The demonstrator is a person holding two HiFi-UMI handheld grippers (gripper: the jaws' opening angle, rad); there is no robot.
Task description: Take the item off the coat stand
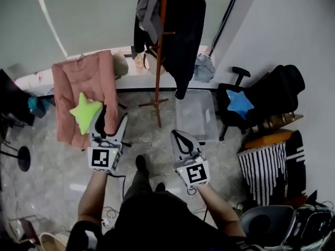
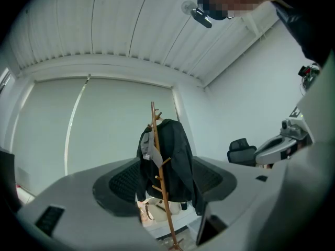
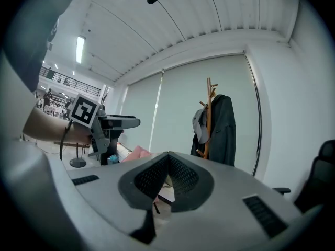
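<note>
Room: grey stone-look floor (image 1: 63, 161), pale roller blind (image 1: 94, 14) across the back wall, white wall on the right.
Coat stand (image 1: 159, 61): wooden pole with pegs, upright on the floor in front of the blind, well ahead of both grippers.
Task item: dark jacket (image 1: 180, 30) hangs from the top of the stand on its right side. A grey cap (image 1: 149, 12) hangs on the left side, against the jacket. Both are on the stand, and neither gripper is touching them.
Left gripper (image 1: 113, 114): jaws wide apart, nothing between the pads. It is held low and points up at the stand.
Left gripper view: gripper (image 2: 165, 177) frames the stand (image 2: 167, 213), jacket (image 2: 178, 161) and cap (image 2: 149, 148) in the gap between its jaws, but they are far behind it, with no contact.
Right gripper (image 1: 177, 134): jaws together with the tips meeting, holding nothing.
Right gripper view: closed tips (image 3: 168, 155) in the foreground. The stand (image 3: 208, 119) with jacket (image 3: 224, 129) and cap (image 3: 199, 124) sits up and to the right, well apart. The other gripper shows at the left edge.
Left of stand: pink armchair (image 1: 86, 88) with a green star cushion (image 1: 85, 111) on the seat.
Right of stand: clear plastic box (image 1: 196, 114) on the floor near the stand's base, then a black office chair (image 1: 272, 93) holding a blue star cushion (image 1: 239, 103).
Person: standing on the floor, with both forearms extended toward the stand.
</note>
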